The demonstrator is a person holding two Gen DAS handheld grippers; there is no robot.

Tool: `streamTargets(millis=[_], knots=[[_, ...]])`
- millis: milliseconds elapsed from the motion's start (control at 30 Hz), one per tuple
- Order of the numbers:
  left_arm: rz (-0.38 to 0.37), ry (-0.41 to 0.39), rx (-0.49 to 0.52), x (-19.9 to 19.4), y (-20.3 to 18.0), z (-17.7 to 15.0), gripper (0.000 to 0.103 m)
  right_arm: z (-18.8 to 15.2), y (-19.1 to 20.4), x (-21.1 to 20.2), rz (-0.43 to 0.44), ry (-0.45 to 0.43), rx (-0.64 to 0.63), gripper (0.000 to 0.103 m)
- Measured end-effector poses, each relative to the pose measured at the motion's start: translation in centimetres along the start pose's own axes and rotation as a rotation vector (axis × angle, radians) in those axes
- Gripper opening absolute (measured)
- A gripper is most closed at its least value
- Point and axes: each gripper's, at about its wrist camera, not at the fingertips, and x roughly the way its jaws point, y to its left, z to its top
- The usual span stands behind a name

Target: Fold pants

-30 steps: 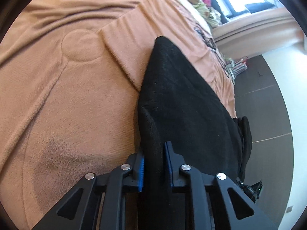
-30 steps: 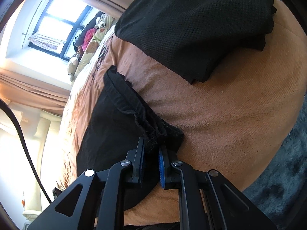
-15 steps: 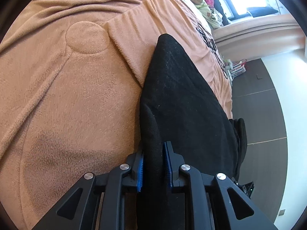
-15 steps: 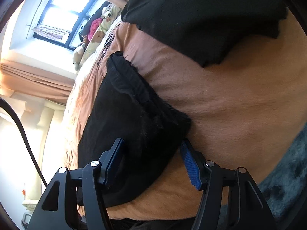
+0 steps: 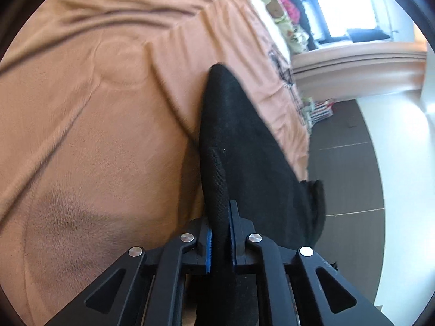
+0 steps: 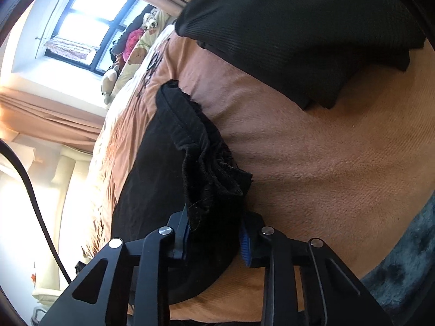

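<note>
The black pants (image 5: 244,146) lie on a tan blanket (image 5: 95,135) on a bed. My left gripper (image 5: 220,233) is shut on a folded edge of the pants, which stretches ahead as a long dark wedge. In the right wrist view the gathered waistband of the pants (image 6: 206,163) bunches up between the fingers of my right gripper (image 6: 214,236). Its jaws stand partly apart around the thick bunch of cloth and press on it from both sides.
A second black garment (image 6: 299,32), folded, lies on the blanket (image 6: 312,157) beyond the waistband. A dark blue rug (image 6: 402,277) is at the lower right. Soft toys (image 6: 130,54) and a window (image 6: 81,27) are at the far end. Dark floor (image 5: 348,163) lies past the bed's edge.
My right gripper opened wide half a second ago and has now closed in again on the bunched waistband. My left gripper has kept its hold, and its view has shifted slightly.
</note>
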Motion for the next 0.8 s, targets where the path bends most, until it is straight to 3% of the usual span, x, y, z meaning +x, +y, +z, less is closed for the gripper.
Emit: streamTargets(millis=[300,800], knots=[[-0.003,-0.049,0.041,-3.6,-2.4,0.9,0.009,-0.9,0.8,0.4,0.037,0.006,0.028,0.02],[0.038,-0.141,0.019,-11.2,-0.4,4.2,0.009,-4.7,6.3,4.7,0.051,0.069,-0.015,0.019]])
